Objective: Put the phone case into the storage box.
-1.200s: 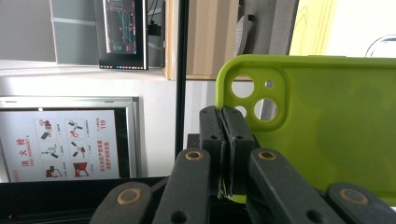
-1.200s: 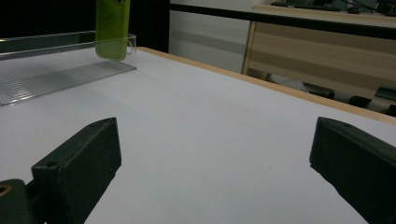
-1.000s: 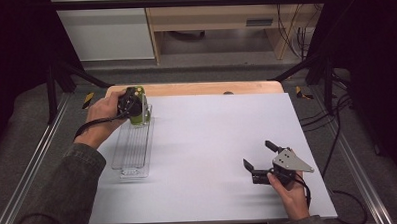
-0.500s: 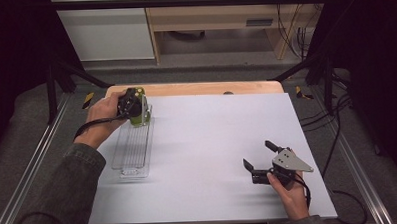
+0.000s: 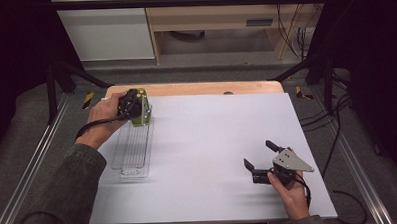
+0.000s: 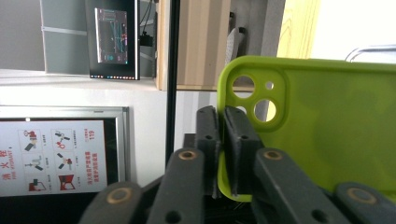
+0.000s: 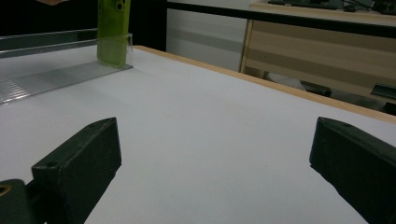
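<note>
My left tongs (image 5: 142,115) pinch the edge of the green phone case (image 6: 317,126), and in the left gripper view the two black jaws stand almost together with the thin green wall caught between them. They have just eased a touch wider, yet the case is between them and the pads look to be on it. The case stands upright at the far end of the clear slotted rack (image 5: 132,150), its long axis pointing up and its lower end inside the rack, as the right gripper view shows. The rack's own length runs from that far end back toward me along the left side of the worktop (image 5: 212,141). My right tongs (image 5: 260,157) hover wide open and empty, well apart from the rack near the front right of the worktop. So the left hand is the one at the case; I judge that any lift or release must go straight up along the case's length.
</note>
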